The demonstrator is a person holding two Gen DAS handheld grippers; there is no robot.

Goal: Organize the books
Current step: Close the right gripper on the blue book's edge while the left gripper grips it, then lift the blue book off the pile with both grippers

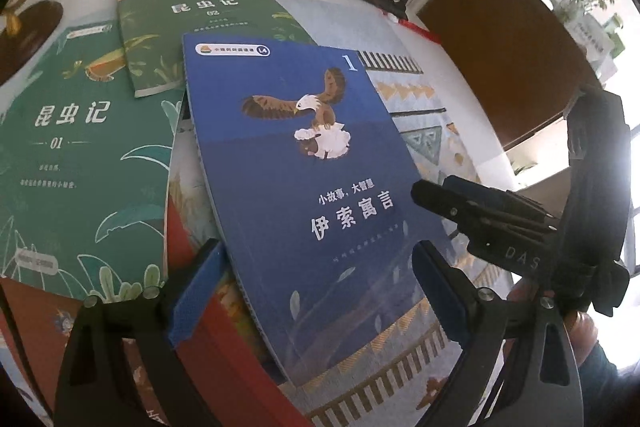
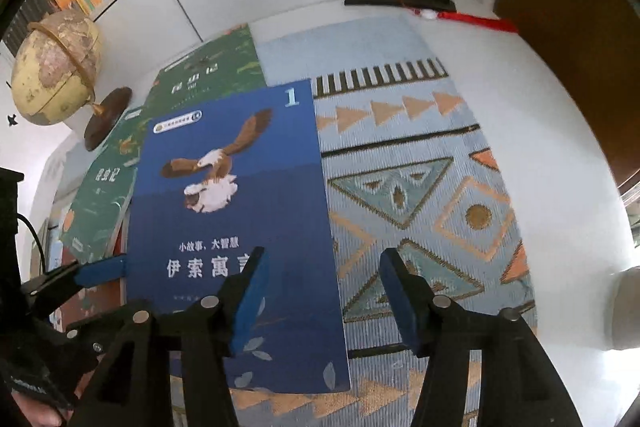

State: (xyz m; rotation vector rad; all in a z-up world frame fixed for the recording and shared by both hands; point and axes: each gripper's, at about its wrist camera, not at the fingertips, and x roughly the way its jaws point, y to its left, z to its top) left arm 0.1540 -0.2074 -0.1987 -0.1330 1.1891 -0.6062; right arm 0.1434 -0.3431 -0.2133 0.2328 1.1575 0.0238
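On the table (image 2: 560, 155), over a patterned mat (image 2: 420, 195), my blue book (image 1: 304, 187) with the eagle cover lies on top of the pile, overlapping two green books (image 1: 80, 155) and a red one (image 1: 224, 355). My left gripper (image 1: 316, 291) is spread wide, one pad on either side of the blue book's lower end. My right gripper (image 2: 320, 287) is apart too, straddling its right edge, gripping nothing.
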